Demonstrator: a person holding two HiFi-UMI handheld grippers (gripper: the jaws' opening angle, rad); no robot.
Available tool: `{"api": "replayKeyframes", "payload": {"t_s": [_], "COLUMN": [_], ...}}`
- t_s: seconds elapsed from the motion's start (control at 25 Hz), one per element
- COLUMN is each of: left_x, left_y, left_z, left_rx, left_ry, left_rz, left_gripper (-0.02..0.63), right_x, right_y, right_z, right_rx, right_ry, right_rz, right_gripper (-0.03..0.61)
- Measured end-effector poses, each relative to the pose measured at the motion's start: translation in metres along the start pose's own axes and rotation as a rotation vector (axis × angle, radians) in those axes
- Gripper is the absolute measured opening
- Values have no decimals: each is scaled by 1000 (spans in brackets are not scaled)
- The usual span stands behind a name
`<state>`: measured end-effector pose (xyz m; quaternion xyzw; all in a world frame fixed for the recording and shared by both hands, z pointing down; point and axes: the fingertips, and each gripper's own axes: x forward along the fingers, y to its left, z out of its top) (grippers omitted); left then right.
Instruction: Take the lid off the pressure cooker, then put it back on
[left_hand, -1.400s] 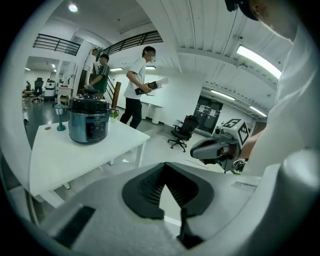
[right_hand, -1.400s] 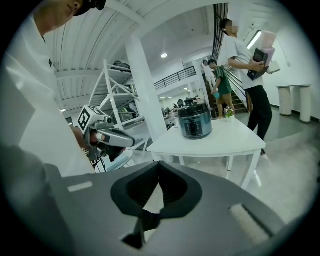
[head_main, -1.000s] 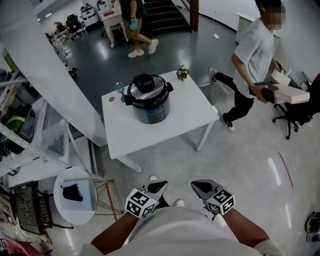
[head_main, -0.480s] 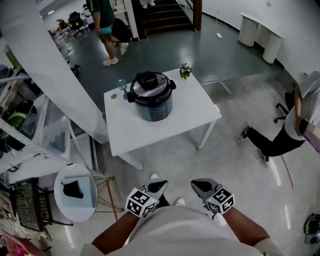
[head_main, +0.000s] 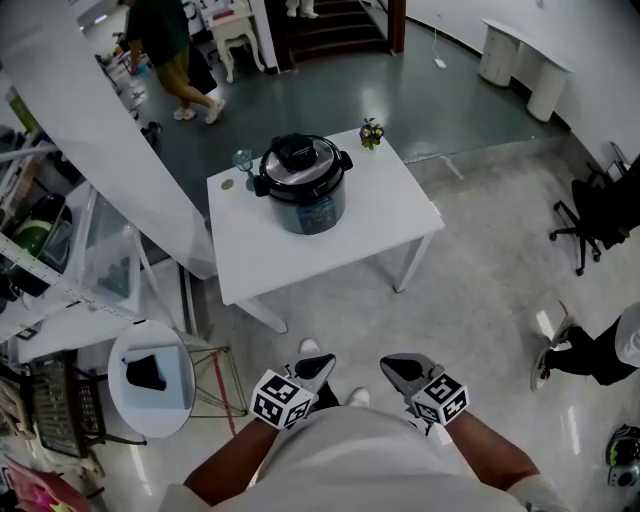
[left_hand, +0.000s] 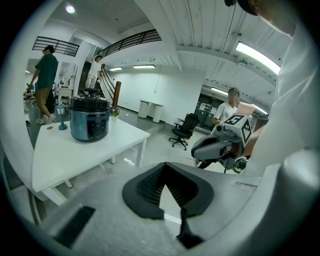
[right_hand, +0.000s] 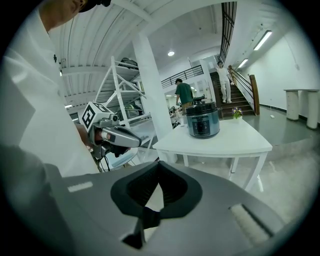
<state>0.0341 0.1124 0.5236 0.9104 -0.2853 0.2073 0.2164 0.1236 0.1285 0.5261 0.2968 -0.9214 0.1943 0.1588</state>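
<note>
Left claw (head_main: 320, 367), right claw (head_main: 394, 366) — both pressed together, empty, one lidded pressure cooker (head_main: 303, 187), one table (head_main: 385, 228)

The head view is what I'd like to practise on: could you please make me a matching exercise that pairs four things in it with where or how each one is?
Things:
1. pressure cooker
2. small potted plant
3. black office chair
4. left gripper

Places or states:
A. on the floor at the picture's right edge
B. jaws shut and empty, low in the picture
C. on the white table, with its lid on
D. at the table's far corner, right of the cooker

Pairs: 1-C, 2-D, 3-A, 4-B.
</note>
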Motion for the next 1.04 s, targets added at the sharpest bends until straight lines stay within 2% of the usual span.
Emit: {"api": "replayKeyframes", "payload": {"t_s": [1.04], "left_x": [24], "left_y": [-9], "left_z": [-2], "left_rx": [3], "left_ry": [35], "left_rz": [-10], "left_gripper": [6], "right_x": [-11], "right_y": [-16], "right_z": [-12], "right_rx": [13], "right_ry": [-2], "right_rz": [-8], "right_gripper": [12]}}
